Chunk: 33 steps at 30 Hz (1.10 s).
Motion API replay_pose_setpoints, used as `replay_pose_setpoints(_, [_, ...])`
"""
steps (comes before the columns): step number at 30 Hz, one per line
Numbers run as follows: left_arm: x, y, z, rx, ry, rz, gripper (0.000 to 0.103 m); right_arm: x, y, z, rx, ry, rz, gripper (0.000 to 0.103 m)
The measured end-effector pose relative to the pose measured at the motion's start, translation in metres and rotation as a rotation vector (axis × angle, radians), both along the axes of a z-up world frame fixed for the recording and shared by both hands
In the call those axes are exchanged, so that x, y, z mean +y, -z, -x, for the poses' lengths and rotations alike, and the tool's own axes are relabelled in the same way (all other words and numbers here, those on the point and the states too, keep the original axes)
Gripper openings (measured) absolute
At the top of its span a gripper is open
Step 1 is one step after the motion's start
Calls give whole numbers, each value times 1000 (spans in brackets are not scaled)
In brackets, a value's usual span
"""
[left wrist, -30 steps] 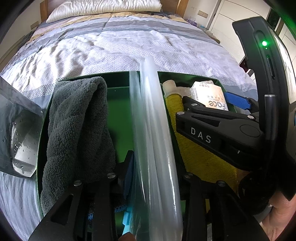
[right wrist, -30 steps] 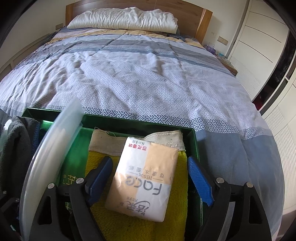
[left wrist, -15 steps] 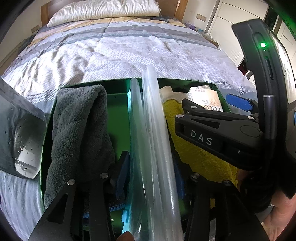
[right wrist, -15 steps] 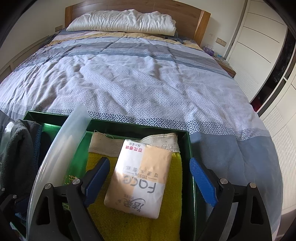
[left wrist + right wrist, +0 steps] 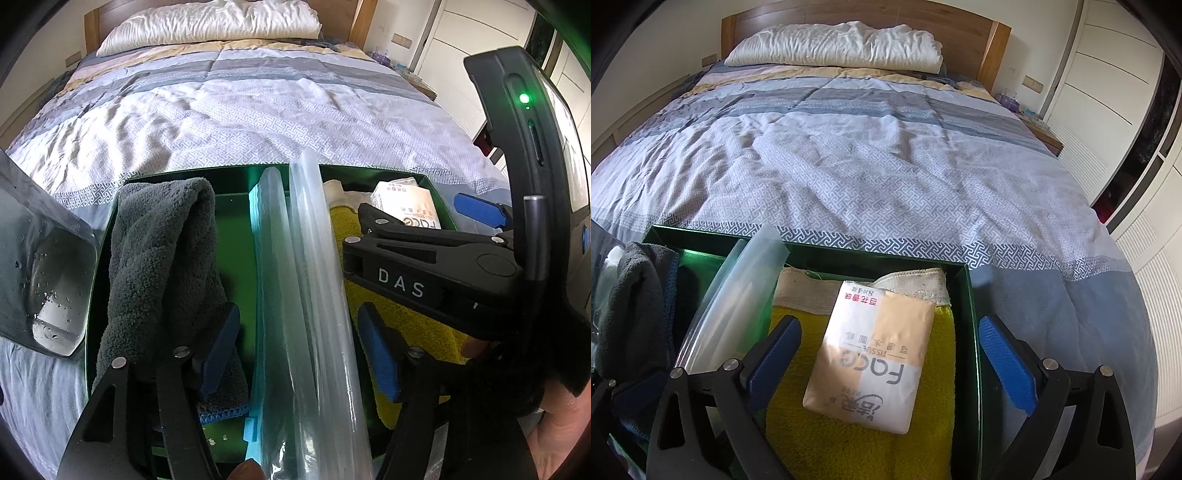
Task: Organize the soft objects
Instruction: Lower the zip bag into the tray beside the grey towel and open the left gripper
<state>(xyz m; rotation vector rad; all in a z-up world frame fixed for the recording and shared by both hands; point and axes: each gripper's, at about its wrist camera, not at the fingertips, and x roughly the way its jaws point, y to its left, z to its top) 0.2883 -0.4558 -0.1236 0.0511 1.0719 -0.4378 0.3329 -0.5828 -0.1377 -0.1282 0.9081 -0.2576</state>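
In the left wrist view, a dark green open box (image 5: 236,184) sits at the near end of a big bed with a grey and white patterned quilt (image 5: 258,110). The quilt past the box's far wall is bare and wide. A long see-through plastic sheet (image 5: 310,295) stands on its edge and splits the box in two. It runs from close by the camera to the far wall. The left gripper (image 5: 299,354) has just been opening its jaws, and they now stand apart with the sheet between them. The blue pads do not press on it. A fluffy dark grey towel (image 5: 159,266) lies left of the sheet, bunched up, its long side running away from the camera.

In the right wrist view, the right gripper (image 5: 890,362) has its jaws open wide, and they have just been opening. A soft pack of tissues, white and tan (image 5: 871,362), lies flat between them, touching neither pad. It rests on a fuzzy yellow towel (image 5: 857,435) in the right half of the box. Its long side points to the far wall, tilted a little right. The box's right wall (image 5: 973,332) is just inside the right jaw
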Motion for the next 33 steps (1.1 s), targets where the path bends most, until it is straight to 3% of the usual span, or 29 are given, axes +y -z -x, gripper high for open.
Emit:
replay_pose_setpoints(17, [1, -2, 0, -7, -10, 16, 78, 1, -7, 10, -21, 2, -13, 103])
replay_pose_setpoints(21, [1, -4, 0, -8, -15, 31, 86, -1, -13, 15, -39, 2, -18, 103])
replay_pose_setpoints(33, [3, -17, 6, -40, -21, 49, 88, 0, -28, 28, -85, 4, -33, 103])
